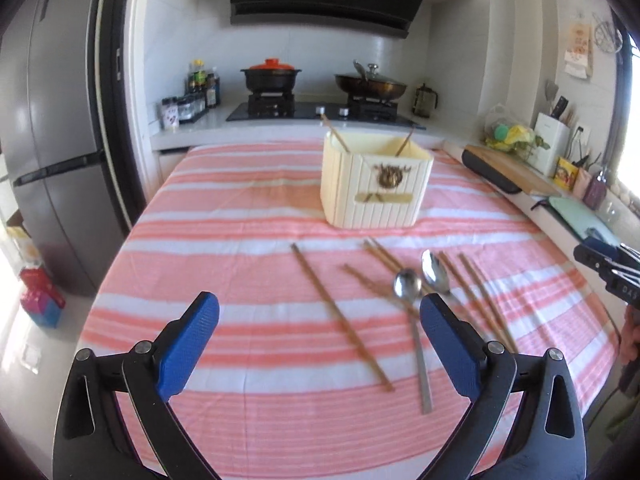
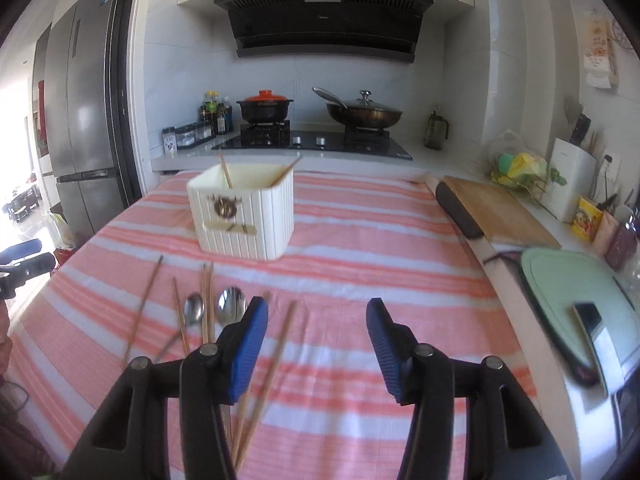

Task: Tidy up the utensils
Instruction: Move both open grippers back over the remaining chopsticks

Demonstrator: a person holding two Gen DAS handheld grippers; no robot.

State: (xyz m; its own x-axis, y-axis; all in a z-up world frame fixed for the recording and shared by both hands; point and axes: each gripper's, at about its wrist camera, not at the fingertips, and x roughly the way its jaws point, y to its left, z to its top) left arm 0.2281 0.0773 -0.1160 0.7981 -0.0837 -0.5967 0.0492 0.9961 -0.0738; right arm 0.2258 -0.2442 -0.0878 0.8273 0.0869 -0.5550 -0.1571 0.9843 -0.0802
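Note:
A cream ribbed utensil holder (image 1: 374,184) (image 2: 244,216) stands on the pink striped cloth (image 1: 240,248), with two chopsticks (image 1: 335,133) leaning inside. Several wooden chopsticks (image 1: 340,316) (image 2: 264,376) and two metal spoons (image 1: 408,285) (image 2: 231,305) lie loose on the cloth in front of it. My left gripper (image 1: 320,312) is open and empty above the cloth, left of the spoons. My right gripper (image 2: 318,314) is open and empty, just right of the spoons, over a pair of chopsticks. The right gripper also shows at the edge of the left wrist view (image 1: 608,268).
A stove with a red-lidded pot (image 1: 271,74) and a wok (image 1: 370,84) stands behind the table. A fridge (image 1: 52,140) is at the left. A wooden cutting board (image 2: 500,212), a green board (image 2: 572,288) with a phone (image 2: 592,324) and counter items line the right.

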